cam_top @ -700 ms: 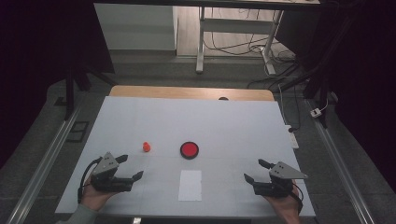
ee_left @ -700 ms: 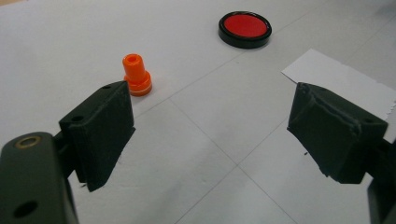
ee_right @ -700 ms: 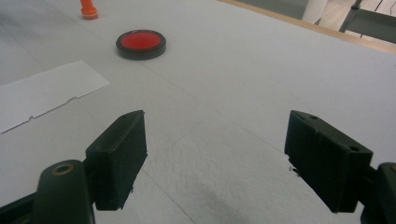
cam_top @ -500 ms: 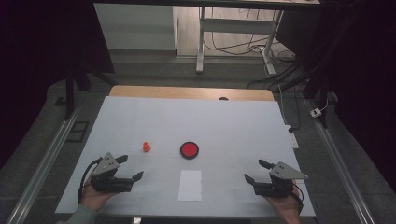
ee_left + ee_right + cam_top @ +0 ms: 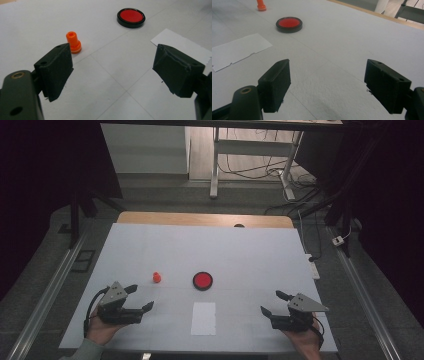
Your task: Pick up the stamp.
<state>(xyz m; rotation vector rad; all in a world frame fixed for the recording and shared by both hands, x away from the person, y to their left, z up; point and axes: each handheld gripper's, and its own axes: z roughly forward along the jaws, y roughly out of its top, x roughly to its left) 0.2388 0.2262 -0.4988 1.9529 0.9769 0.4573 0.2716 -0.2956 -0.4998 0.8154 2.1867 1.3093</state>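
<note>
nothing has shifted: my left gripper (image 5: 139,298) and right gripper (image 5: 270,303) rest unmoved, jaws wide and empty. the orange stamp (image 5: 73,42), probably my first target, stands untouched.

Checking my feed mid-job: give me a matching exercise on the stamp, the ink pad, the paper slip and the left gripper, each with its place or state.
1 orange stamp
2 red ink pad
3 white paper slip
4 left gripper

a lies flat nearest the person
b jaws apart, nothing between them
c round, black-rimmed, mid-table
d stands upright, left of the pad

Pairs: 1-d, 2-c, 3-a, 4-b
</note>
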